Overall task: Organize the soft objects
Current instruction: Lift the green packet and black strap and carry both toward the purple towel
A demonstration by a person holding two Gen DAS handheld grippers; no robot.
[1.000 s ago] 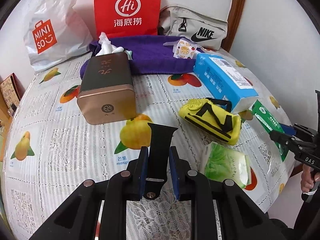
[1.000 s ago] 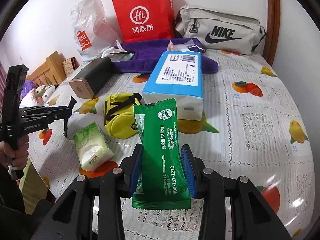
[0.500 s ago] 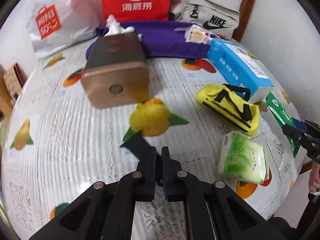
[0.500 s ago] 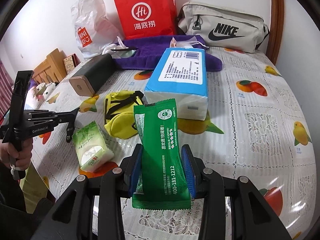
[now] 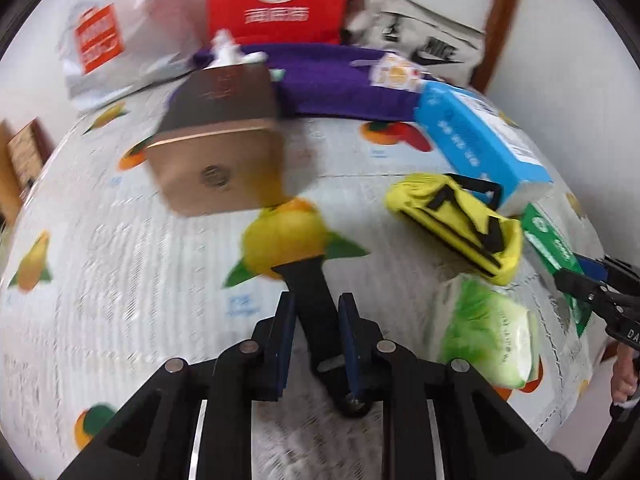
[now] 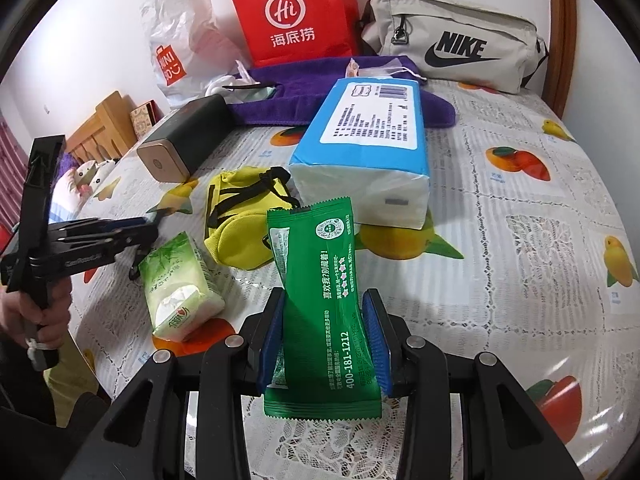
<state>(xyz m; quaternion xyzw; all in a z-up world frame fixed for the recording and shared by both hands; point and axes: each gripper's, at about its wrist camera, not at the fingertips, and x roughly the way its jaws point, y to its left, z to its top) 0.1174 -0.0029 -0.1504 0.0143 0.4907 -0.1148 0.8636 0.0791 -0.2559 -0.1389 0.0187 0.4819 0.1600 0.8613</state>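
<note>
My left gripper (image 5: 316,312) has a black strap (image 5: 312,300) between its blue pads, and the jaws stand slightly apart around it above the tablecloth. The view is motion-blurred. My right gripper (image 6: 326,316) is shut on a green snack packet (image 6: 320,304), held upright. A yellow pouch (image 6: 244,220) with black straps, a green tissue pack (image 6: 178,286) and a blue tissue pack (image 6: 368,152) lie in front of it. A purple towel (image 6: 320,96) lies further back. The left gripper also shows at the left of the right wrist view (image 6: 132,236).
A gold-ended dark box (image 5: 216,144) lies on the fruit-print tablecloth (image 6: 520,240). A red paper bag (image 6: 296,12), a white Miniso bag (image 6: 180,48) and a grey Nike bag (image 6: 452,40) stand along the back wall. The table edge drops off at the left.
The left gripper closed tight half a second ago and its jaws have now parted a little around the black strap. It has shifted, blurring the view. The right gripper holds the green packet still.
</note>
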